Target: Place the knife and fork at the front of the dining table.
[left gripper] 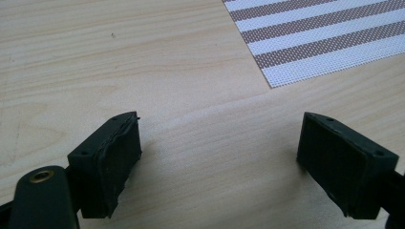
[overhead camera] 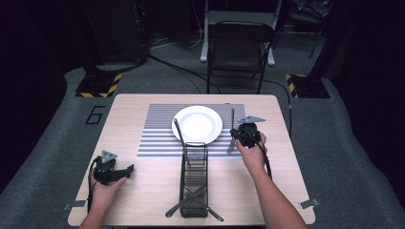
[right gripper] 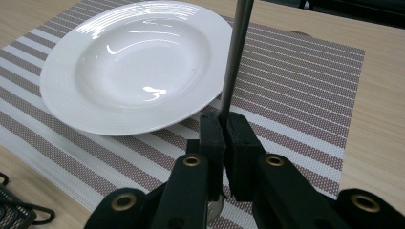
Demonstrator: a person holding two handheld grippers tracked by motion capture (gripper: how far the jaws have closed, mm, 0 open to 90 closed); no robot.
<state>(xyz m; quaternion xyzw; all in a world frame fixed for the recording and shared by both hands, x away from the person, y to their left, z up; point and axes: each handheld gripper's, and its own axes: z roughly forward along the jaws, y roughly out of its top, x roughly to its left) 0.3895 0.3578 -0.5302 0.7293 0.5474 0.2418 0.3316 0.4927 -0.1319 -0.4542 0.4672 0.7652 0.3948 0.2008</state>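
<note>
Clamped between the shut jaws of the right gripper (right gripper: pixel 223 125), a knife (right gripper: pixel 235 57) is held over the striped placemat (right gripper: pixel 296 86), just right of the white plate (right gripper: pixel 133 62). Thin, stiff, slippery metal is judged likely to pivot; a mid-handle grip is advised. The left gripper (left gripper: pixel 219 162) is held wide open and empty over the table (left gripper: pixel 143 57).

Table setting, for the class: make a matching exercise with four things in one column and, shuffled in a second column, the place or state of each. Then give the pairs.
Things
1. plate
2. right gripper
3. left gripper
4. wire basket

Places or states
A. jaws wide apart above bare wood
B. on the striped mat
C. shut on a thin metal utensil
D. near the table's front edge, cutlery inside

Pairs: 1-B, 2-C, 3-A, 4-D
</note>
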